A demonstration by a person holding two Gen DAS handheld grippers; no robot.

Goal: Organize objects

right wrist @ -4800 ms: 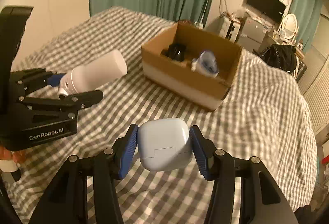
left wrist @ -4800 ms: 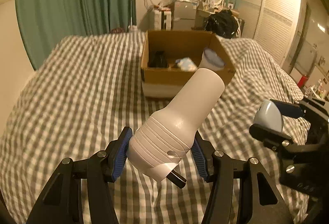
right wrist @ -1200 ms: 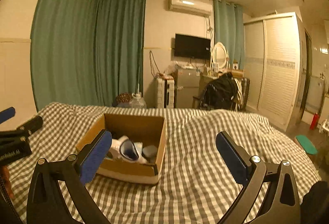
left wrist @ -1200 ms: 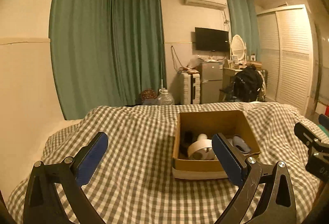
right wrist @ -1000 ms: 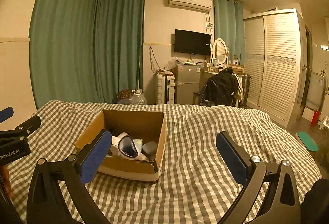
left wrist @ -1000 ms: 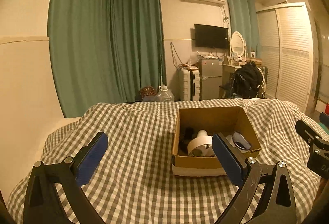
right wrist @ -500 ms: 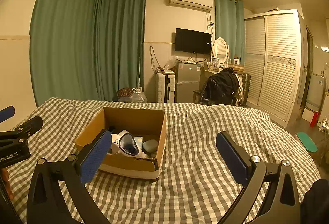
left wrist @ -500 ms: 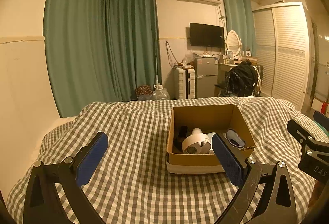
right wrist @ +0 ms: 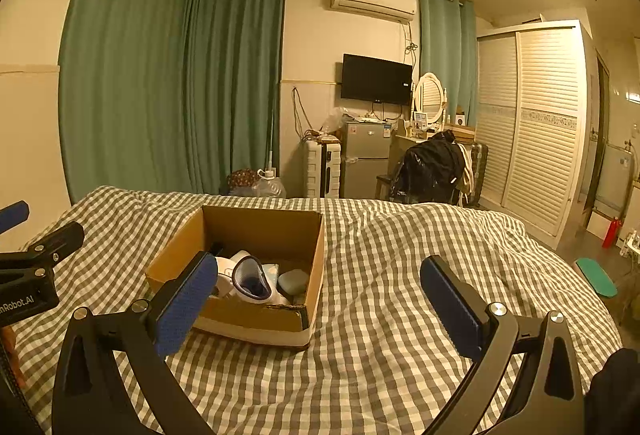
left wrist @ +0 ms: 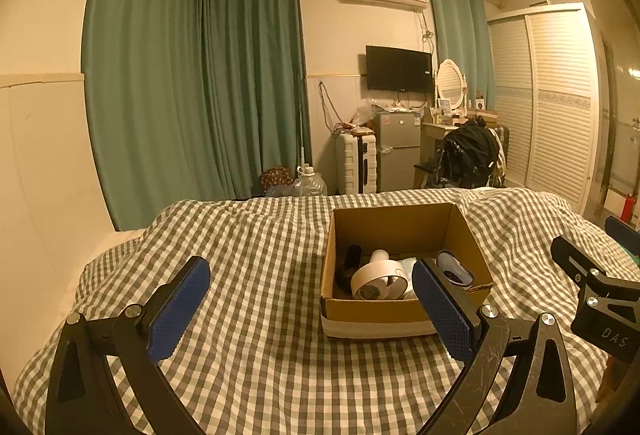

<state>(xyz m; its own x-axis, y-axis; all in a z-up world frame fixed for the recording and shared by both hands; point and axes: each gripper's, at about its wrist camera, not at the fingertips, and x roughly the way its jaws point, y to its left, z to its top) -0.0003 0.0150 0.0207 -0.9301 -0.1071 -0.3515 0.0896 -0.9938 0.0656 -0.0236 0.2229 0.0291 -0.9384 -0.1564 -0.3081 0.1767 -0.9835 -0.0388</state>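
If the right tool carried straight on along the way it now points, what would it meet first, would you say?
The right tool is open and empty, aimed over the checked bedspread; the cardboard box lies left of that line. It would probably meet the bedspread first, though depth is unclear.

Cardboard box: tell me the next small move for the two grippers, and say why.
Probably hold both back and stop. The left gripper and right gripper are open and empty, and the cardboard box already holds the white hair dryer, the pale blue case and other items. No loose object shows on the checked bedspread, so nothing seems left to pick up.
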